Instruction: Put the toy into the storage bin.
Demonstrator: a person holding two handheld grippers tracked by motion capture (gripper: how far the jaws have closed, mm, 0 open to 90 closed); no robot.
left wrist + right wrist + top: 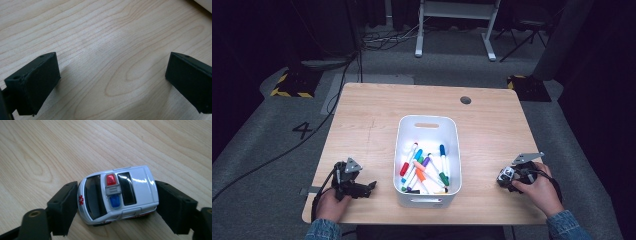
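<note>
Toy ambulance pinched at the table's near right edge.
My right gripper (115,202) clasps the toy ambulance (117,195) on the pale wood table (492,125); my left gripper (112,82) rests spread over bare wood, left of the white marker bin (428,122). Grey carpet, dark room beyond.

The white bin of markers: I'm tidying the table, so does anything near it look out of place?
The markers lie loose but inside the white bin, none spilled. The odd one out is a toy ambulance, clamped nose to tail between the jaws of the right gripper on the bare table.
</note>
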